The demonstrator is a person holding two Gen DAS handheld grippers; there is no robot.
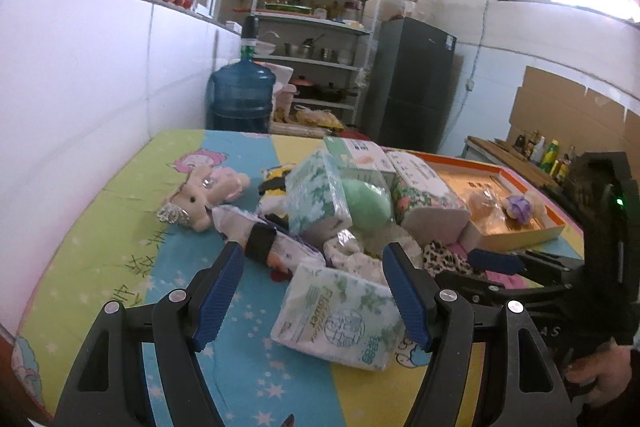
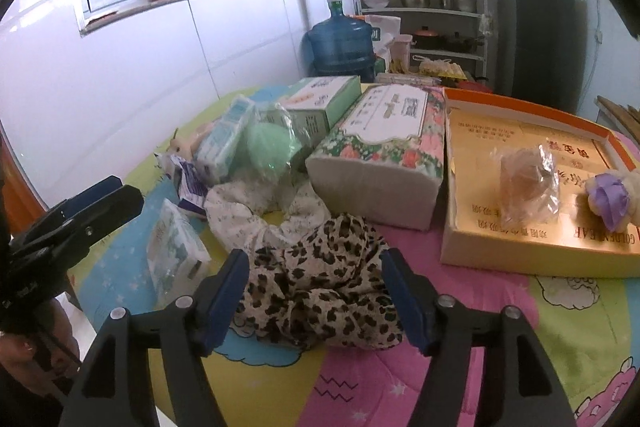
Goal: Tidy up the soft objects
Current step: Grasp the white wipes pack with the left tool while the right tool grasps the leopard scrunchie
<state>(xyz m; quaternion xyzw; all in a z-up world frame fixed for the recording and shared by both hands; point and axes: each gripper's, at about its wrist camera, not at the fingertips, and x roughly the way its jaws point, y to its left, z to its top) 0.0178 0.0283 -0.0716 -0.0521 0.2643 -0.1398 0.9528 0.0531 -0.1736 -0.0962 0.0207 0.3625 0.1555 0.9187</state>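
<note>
Scarf [image 2: 320, 283], leopard-print in black, brown and cream, lies crumpled on the cartoon mat [image 2: 460, 359], between the wide-open fingers of the right gripper [image 2: 316, 297], pads clear of the cloth. The left gripper [image 1: 316, 291] is also wide, 1 green-and-white tissue pack [image 1: 340, 319] lying flat between its fingers, untouched.
</note>
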